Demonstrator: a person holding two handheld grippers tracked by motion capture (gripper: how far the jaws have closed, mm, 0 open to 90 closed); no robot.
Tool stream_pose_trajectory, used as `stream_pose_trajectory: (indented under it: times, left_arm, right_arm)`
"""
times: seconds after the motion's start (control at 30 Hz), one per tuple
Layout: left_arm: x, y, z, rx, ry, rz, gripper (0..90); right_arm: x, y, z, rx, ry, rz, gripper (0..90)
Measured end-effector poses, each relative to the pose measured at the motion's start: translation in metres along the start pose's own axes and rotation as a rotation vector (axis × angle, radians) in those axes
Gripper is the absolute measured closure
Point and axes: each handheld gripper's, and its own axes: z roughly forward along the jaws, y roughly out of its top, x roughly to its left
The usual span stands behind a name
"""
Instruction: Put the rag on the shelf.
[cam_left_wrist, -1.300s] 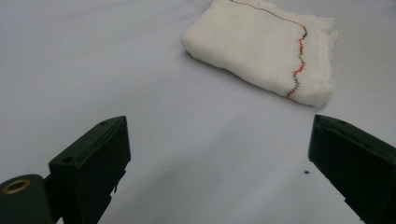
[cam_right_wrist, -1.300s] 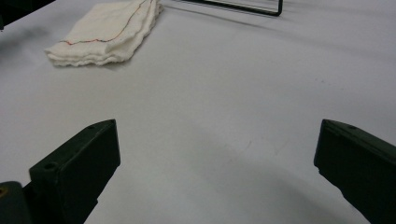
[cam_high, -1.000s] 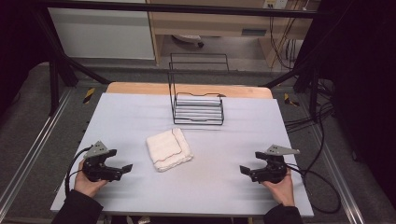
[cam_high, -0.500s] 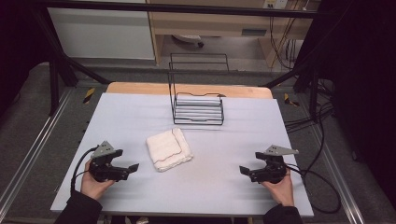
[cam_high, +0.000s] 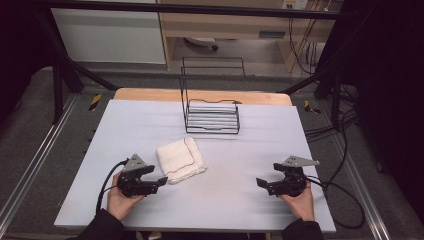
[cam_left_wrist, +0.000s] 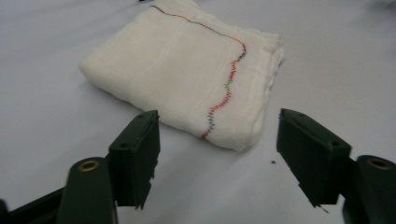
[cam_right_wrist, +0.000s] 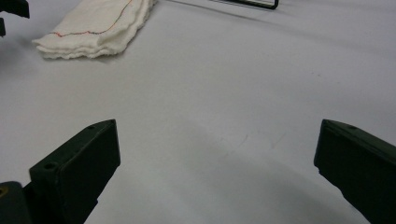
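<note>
A folded white cloth (cam_high: 181, 159) with a coloured stitched line lies on the grey table, left of centre. My left gripper (cam_high: 161, 182) sits just in front of the cloth's near corner and points at it. In the left gripper view the cloth (cam_left_wrist: 187, 79) lies a little beyond the two black jaws of my left gripper (cam_left_wrist: 217, 144). Those jaws have just been closing and stand apart with nothing between them. My right gripper (cam_high: 260, 184) rests at the right front of the table, open wide over bare surface (cam_right_wrist: 217, 158), with the cloth (cam_right_wrist: 95, 28) far off to its upper left.
A black wire rack (cam_high: 211, 116) stands at the back middle of the table (cam_high: 300, 145), beyond the cloth. Cables trail from both grippers toward the front edge. A wooden strip (cam_high: 150, 94) runs along the far edge.
My left gripper has slid right and forward along the table up to the cloth's near corner, and its jaws have narrowed. The right gripper and the cloth have stayed put.
</note>
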Motion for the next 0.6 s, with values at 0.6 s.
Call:
stream_pose_trajectory:
  times: [0.6]
  left_arm:
    - [-0.020, 0.002, 0.032, 0.078, 0.069, 0.002, 68.5]
  right_arm:
    - [0.000, 0.000, 0.001, 0.009, -0.002, -0.007, 1.2]
